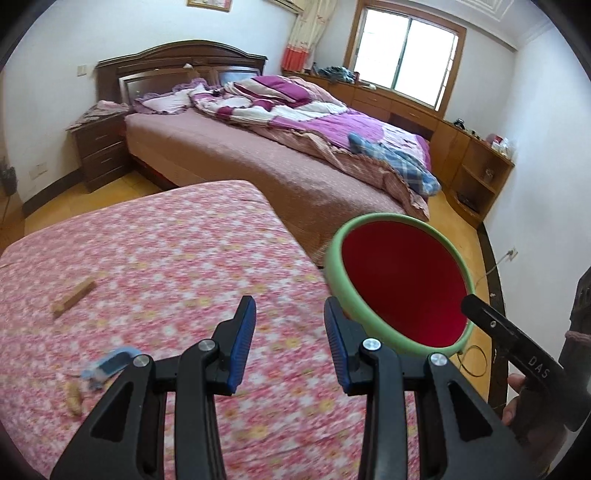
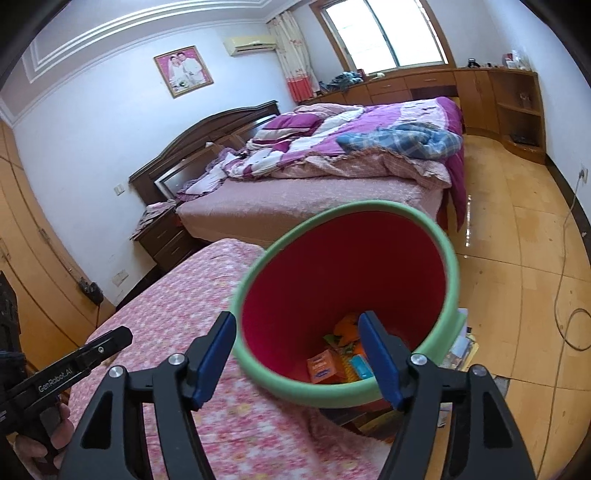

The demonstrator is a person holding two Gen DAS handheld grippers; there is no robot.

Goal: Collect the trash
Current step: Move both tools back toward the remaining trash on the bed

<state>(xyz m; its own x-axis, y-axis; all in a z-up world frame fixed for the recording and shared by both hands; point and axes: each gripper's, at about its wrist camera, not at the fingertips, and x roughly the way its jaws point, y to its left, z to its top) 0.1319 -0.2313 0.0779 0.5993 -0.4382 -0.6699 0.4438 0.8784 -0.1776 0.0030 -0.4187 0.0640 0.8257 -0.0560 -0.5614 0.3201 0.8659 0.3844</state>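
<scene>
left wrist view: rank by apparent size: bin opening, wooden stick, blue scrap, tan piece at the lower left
1. Bin: by far the largest, though it sits close to the camera.
2. Wooden stick.
3. Blue scrap: close to the stick, and blurred, so this order is unsure.
4. Tan piece: smallest.

We are in a lived-in bedroom of a home. We see a double bed (image 1: 280, 162) with a dark carved headboard (image 1: 181, 70), its purple and pink quilt (image 2: 332, 140) left rumpled, and a blue plaid garment (image 2: 402, 140) lying on it. A matching nightstand (image 1: 99, 147) sits beside the bed. A framed portrait (image 2: 183, 71) hangs on the pale wall near an air conditioner (image 2: 251, 45). Under the window (image 1: 406, 55), with its floral curtain (image 1: 310, 33), we find a run of low wooden cabinets (image 2: 424, 83) ending in open shelves (image 1: 480, 177). A cable (image 2: 569, 258) trails over the glossy yellow floor (image 2: 517, 229).
</scene>
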